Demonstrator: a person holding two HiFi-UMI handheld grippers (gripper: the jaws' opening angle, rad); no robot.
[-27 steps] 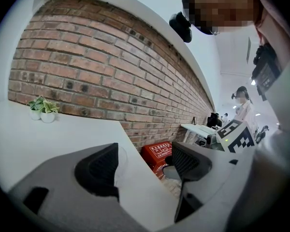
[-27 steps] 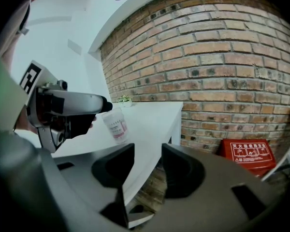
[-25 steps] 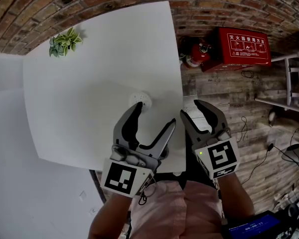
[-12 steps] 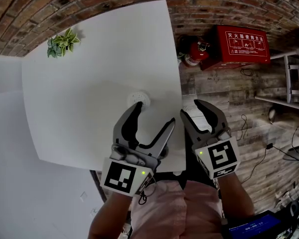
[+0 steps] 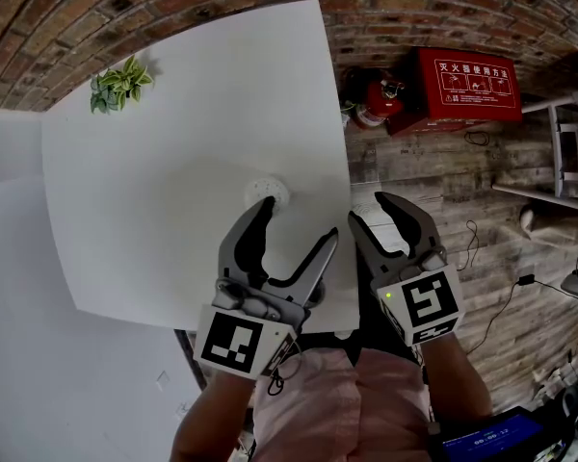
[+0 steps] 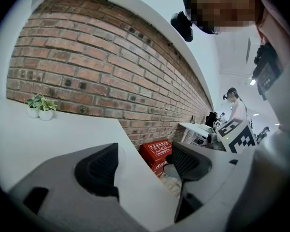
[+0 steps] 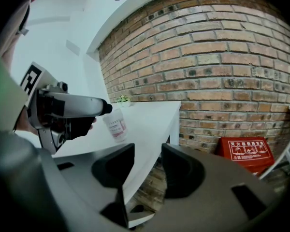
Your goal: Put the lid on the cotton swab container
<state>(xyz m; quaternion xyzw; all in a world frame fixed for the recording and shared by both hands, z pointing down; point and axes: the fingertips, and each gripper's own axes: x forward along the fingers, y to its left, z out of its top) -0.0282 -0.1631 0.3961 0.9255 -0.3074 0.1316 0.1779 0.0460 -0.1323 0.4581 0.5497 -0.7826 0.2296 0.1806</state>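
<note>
Cotton swab container (image 5: 268,192) sits on the white tabletop (image 5: 154,191), toward the right side and a bit in from the near edge. Short version of what just changed: pretty much nothing. Over the last second both claws hang in the same spots, the container hasn't budged, and only the camera's view drifts a hair.

Left claw (image 5: 299,219) is spread wide with nothing between its jaws. Its left jaw tip is right up by the near side of the container, close to it, but I can't tell if it's actually touching. From the right gripper view the container (image 7: 115,124) reads as a clear little cup with a pink label, standing upright just past the tip of the left claw.

Right claw (image 5: 374,212) is also wide open and empty, hovering over the near right corner of the tabletop, and through its gap you only see the table edge and the floor below.

The thing that bugs me is that I can't find a lid anywhere. The top of the container looks white and speckled from above, which could be swab tips or a lid already on; it's too small to call. The only other thing on the tabletop is a small plant (image 5: 120,80) at the far left.

So my read is that the task isn't moving right now. This is either the pause before anything starts or the idle bit after the job's done. If the lid is still off, someone has to find it first, since neither claw has it.
</note>
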